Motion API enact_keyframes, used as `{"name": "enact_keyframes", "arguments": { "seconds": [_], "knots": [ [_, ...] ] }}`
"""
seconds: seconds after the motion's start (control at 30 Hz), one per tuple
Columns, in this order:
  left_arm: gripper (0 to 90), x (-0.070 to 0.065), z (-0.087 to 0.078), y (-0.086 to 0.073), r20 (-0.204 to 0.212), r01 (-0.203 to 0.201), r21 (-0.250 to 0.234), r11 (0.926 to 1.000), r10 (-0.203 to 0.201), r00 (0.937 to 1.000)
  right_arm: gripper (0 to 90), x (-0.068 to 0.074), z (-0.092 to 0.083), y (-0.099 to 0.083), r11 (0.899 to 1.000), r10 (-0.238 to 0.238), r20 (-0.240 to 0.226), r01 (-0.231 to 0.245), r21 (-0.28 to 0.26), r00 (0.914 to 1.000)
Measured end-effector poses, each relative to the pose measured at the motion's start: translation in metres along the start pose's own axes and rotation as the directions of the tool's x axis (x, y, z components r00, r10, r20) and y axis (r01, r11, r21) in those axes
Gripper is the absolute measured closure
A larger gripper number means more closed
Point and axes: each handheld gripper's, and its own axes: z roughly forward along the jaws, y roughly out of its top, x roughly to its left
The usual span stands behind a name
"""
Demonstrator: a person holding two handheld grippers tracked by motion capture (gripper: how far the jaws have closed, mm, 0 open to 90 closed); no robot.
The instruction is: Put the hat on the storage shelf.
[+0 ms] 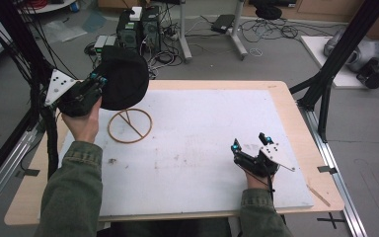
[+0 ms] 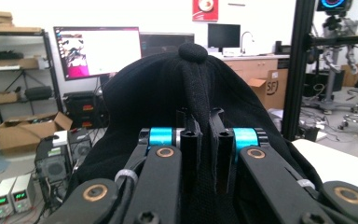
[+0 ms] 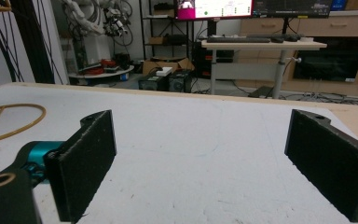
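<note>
Left gripper (image 1: 97,79) pinches a soft black knit hat (image 1: 124,78) above a wooden ring stand (image 1: 130,125); right gripper (image 1: 250,142) gapes empty.

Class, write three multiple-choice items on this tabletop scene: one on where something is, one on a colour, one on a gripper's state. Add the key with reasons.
1. Where is the round wooden ring stand?
A. On the white table top, left of centre
B. Beside the right gripper
C. On the floor

2. What colour is the soft fabric cap?
A. Red
B. Black
C. White

3. How do the right gripper's jaws stand?
A. Shut on the cap
B. Shut on the stand
C. Open, nothing between them

Key: 1 A, the high view shows it on the white table top below the cap. 2 B, it looks black where the left gripper pinches it. 3 C, the right gripper view shows bare table between wide jaws.
</note>
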Motion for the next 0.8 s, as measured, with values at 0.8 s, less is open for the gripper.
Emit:
{"name": "enact_keyframes", "arguments": {
  "seconds": [0.8],
  "knots": [
    [74.6, 0.004, 0.005, -0.009, -0.059, 0.075, 0.045, 0.9961, -0.073, 0.9956, 7.9, -0.001, 0.001, 0.0, 1.0, 0.001, -0.001, -0.001, -0.009, 1.0]
  ]
}}
